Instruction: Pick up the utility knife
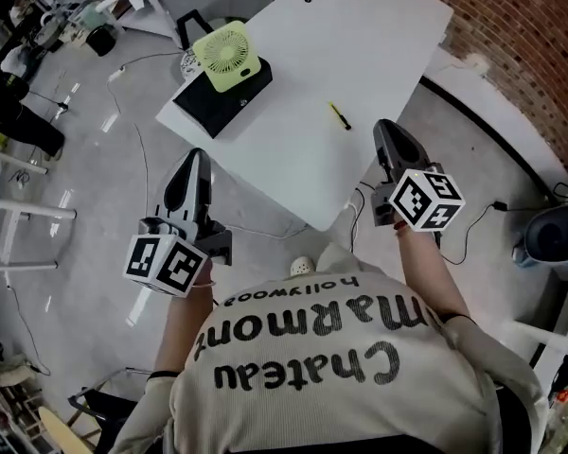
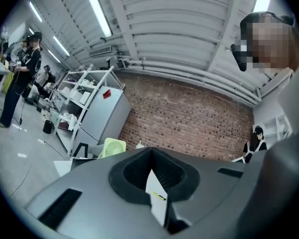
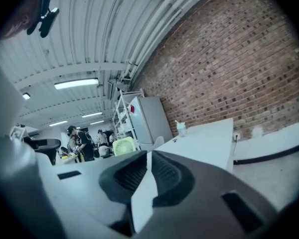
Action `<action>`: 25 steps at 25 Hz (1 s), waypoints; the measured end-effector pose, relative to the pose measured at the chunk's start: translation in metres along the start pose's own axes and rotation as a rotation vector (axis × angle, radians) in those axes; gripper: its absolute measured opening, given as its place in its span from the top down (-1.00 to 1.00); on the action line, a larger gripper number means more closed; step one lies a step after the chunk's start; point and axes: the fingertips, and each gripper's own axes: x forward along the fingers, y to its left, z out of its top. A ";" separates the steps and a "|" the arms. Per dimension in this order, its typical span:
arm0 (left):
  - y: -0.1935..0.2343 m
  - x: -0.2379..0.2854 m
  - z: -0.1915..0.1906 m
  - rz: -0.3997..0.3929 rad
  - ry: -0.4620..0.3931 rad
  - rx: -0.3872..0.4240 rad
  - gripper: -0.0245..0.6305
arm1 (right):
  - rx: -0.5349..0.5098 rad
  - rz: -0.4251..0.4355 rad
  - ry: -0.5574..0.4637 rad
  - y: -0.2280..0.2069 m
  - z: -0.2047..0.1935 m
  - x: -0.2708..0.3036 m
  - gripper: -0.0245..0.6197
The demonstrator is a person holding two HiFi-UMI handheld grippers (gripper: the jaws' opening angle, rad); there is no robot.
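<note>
Standing on the grey floor [image 1: 85,130] is a big white table [image 1: 379,26], with a brick wall [image 1: 530,36] beside it. A person in a pale shirt [image 1: 341,376] stands at the near corner of the table and holds a gripper in each hand. A black box [image 1: 218,102] sits near the table's left edge, and a light green fan [image 1: 226,55] rests on top of it. The left gripper [image 1: 197,159] hangs over the floor, off the table, with its jaws closed at the tips and nothing in them. The right gripper [image 1: 384,129] is over the table edge with its jaws a tiny bit apart and empty. The small yellow utility knife [image 1: 339,114] lies flat on the table, near the right gripper, and nothing is touching it.
</note>
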 end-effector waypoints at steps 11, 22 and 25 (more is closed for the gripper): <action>0.051 0.014 -0.028 0.095 0.045 0.009 0.93 | -0.135 -0.066 0.296 -0.046 -0.093 0.050 0.67; 0.067 0.030 -0.023 0.211 0.028 0.006 0.93 | -0.217 -0.036 0.531 -0.075 -0.136 0.104 0.56; 0.070 0.032 -0.020 0.241 0.017 0.011 0.93 | -0.215 -0.015 0.597 -0.076 -0.149 0.117 0.43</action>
